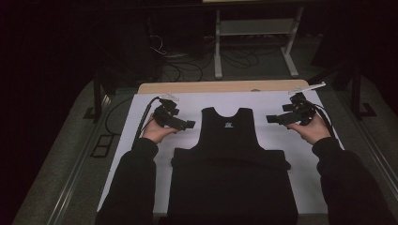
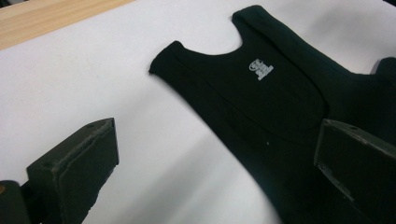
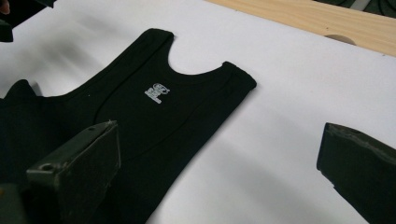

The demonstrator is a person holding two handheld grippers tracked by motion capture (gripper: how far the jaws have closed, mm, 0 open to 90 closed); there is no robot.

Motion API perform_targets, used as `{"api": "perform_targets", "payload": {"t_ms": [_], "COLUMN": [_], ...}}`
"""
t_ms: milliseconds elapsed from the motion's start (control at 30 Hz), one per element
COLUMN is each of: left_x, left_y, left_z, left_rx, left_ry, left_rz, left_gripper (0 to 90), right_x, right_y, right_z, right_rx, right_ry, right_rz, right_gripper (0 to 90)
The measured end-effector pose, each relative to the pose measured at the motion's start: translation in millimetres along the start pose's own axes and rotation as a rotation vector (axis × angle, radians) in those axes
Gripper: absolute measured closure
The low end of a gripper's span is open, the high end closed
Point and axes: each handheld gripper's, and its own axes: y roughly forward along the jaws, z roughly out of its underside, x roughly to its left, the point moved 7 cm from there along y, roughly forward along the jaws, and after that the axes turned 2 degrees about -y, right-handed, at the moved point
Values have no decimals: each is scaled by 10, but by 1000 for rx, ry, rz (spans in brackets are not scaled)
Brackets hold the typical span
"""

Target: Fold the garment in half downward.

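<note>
A black tank top (image 1: 232,154) lies flat; its small white neck label (image 2: 260,69) is unreadable. Left gripper (image 1: 187,125) and right gripper (image 1: 271,119) flank it, jaws apart, empty.

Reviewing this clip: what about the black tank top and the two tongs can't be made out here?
- Tank top: hem cut off by the bottom edge, high view.
- White label wording: too small, blurred.
- Left tongs, right tongs: dark and small in the high view; both gripper views show jaws apart.
</note>
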Motion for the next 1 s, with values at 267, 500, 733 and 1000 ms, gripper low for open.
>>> {"api": "perform_targets", "payload": {"t_ms": [267, 500, 733, 1000], "left_x": [52, 74, 77, 70], "left_y": [135, 321, 414, 519], "left_z": [1, 64, 105, 180], "left_rx": [14, 27, 36, 49], "left_ry": [-16, -47, -50, -68], "left_rz": [0, 19, 25, 41], "left_gripper": [0, 0, 0, 0], "right_x": [-43, -74, -51, -15], "right_y": [126, 312, 451, 609], "right_z": [26, 85, 100, 169], "right_rx": [21, 54, 56, 92], "right_ry": [12, 24, 26, 25], "right_rz": [-7, -18, -31, -38], "right_gripper": [0, 0, 0, 0]}}
